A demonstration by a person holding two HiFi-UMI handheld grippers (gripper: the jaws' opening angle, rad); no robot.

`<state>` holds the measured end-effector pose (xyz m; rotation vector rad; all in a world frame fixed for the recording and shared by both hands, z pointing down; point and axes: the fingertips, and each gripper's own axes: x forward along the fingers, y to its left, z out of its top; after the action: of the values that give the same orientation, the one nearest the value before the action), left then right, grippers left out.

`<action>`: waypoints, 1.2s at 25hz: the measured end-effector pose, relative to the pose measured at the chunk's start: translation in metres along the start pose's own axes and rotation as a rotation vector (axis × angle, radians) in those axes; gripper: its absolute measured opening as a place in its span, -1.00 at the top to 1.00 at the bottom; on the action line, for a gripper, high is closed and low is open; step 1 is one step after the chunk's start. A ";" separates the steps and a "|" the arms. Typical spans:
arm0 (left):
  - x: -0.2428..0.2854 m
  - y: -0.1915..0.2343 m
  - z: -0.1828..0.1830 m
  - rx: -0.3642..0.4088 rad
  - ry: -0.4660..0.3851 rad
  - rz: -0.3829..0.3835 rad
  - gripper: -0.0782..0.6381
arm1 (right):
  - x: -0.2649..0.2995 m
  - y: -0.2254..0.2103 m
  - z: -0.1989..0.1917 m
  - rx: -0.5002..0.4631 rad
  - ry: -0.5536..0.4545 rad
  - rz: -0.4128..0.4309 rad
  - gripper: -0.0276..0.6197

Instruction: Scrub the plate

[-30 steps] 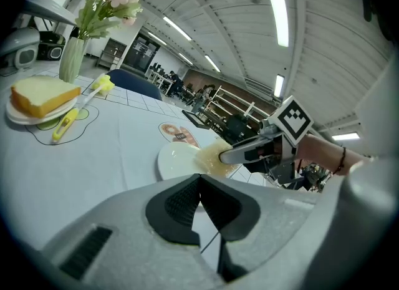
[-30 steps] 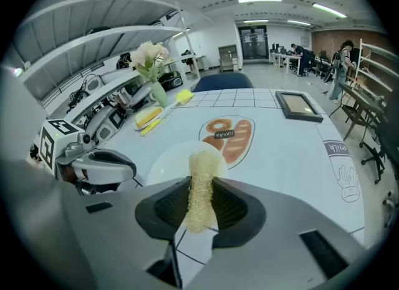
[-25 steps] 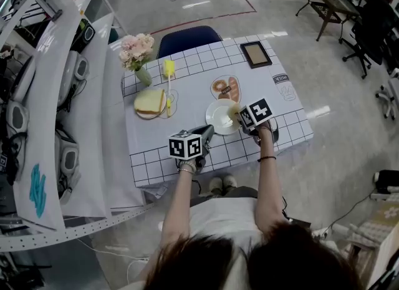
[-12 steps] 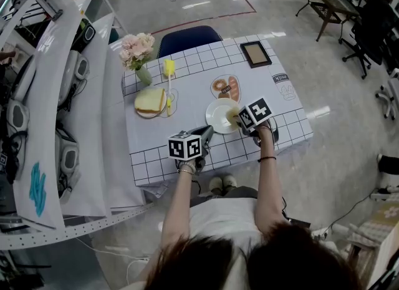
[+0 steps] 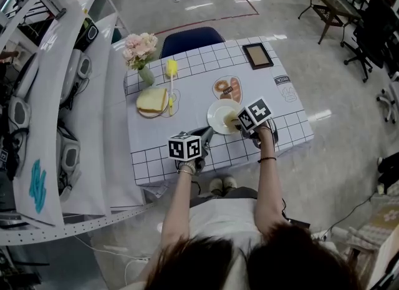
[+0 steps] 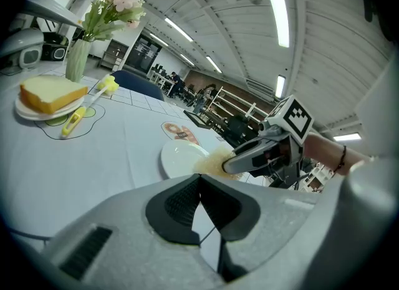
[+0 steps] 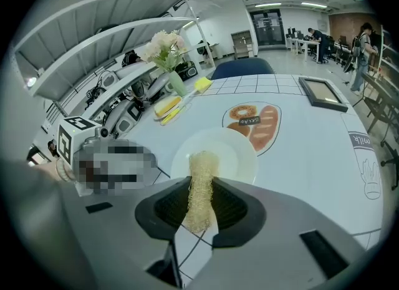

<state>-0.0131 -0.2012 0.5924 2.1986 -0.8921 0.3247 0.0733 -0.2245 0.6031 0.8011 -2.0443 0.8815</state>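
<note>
Position of the plate (image 5: 218,114) on the checked worktop (image 5: 187,89) matches a second ago, centre of the head view. The right gripper (image 7: 199,189) keeps its fingers clamped on a straw-coloured scrubber (image 7: 201,161) whose tip reaches over the plate (contact is hard to judge). The left gripper (image 6: 199,183), fingers together and empty, sits just lower left of the plate. Bread (image 5: 151,100), a yellow brush (image 5: 169,78) and a flower vase (image 5: 140,55) lie upper left.
</note>
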 end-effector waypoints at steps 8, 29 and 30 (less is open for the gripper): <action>-0.001 0.002 0.000 -0.001 -0.002 0.008 0.75 | 0.006 0.010 0.000 -0.013 0.015 0.058 0.65; -0.012 0.019 -0.002 -0.024 -0.010 0.050 0.75 | 0.030 0.041 0.016 -0.086 0.021 0.161 0.65; -0.012 0.019 -0.002 -0.024 -0.010 0.051 0.75 | 0.031 0.042 0.017 -0.087 0.017 0.161 0.65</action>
<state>-0.0350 -0.2034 0.5984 2.1598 -0.9542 0.3253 0.0190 -0.2219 0.6068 0.5862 -2.1393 0.8772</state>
